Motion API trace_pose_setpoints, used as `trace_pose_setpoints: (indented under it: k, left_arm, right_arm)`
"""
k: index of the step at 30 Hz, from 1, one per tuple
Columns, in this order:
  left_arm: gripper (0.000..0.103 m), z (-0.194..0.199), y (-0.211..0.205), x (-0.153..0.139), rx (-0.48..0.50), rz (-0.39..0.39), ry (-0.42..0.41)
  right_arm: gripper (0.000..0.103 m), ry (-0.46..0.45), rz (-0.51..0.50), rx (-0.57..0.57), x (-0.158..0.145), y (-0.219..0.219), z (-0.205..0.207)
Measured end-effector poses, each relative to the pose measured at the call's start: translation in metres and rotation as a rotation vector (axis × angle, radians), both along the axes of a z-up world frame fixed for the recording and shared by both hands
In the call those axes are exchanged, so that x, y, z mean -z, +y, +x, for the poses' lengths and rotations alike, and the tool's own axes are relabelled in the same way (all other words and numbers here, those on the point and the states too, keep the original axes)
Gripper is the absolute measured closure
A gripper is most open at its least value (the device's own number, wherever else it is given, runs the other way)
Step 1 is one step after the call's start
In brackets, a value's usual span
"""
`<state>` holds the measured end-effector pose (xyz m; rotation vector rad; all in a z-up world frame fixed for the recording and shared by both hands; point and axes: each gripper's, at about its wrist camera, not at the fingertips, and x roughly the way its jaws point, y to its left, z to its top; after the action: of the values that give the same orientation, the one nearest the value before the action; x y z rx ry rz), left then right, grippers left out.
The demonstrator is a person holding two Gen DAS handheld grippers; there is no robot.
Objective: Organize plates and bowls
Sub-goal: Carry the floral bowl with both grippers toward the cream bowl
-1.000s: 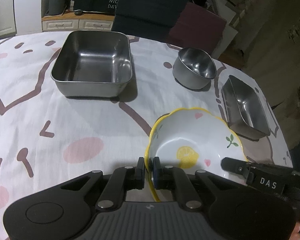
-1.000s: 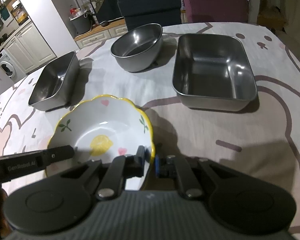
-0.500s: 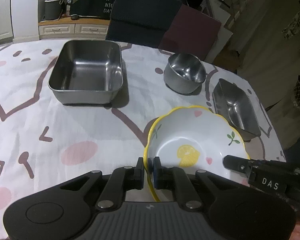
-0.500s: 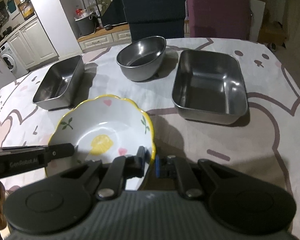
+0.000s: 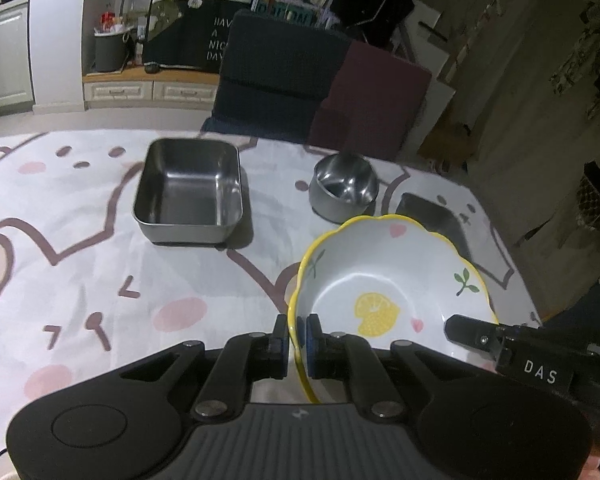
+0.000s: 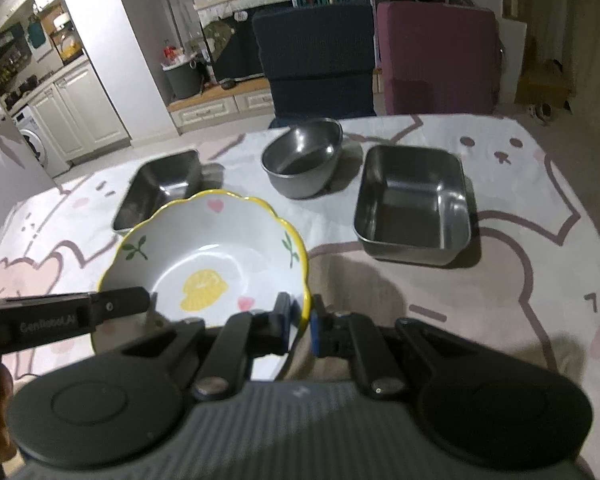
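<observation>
Left wrist view: you hold the white, yellow-rimmed scalloped ceramic bowl with a lemon print above the patterned tablecloth, your left gripper and right gripper each clamped on its rim.

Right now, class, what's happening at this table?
A person holds one tool in each hand, and both are clamped on the scalloped lemon bowl: the left tool on its left rim, the right tool on the opposite rim. The lemon bowl is carried above the patterned tablecloth. A large steel tray, a round steel bowl and a smaller steel tray sit empty on the cloth.
</observation>
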<state>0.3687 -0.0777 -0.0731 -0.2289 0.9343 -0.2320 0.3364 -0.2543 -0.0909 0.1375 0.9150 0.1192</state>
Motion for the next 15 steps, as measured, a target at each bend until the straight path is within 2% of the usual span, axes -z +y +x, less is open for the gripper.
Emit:
trace_pose_setpoints:
  k: [15]
  left_arm:
    - [0.095, -0.074, 0.028, -0.056, -0.052, 0.016, -0.071]
  right_arm:
    - [0.093, -0.092, 0.052, -0.035, -0.051, 0.020, -0.070]
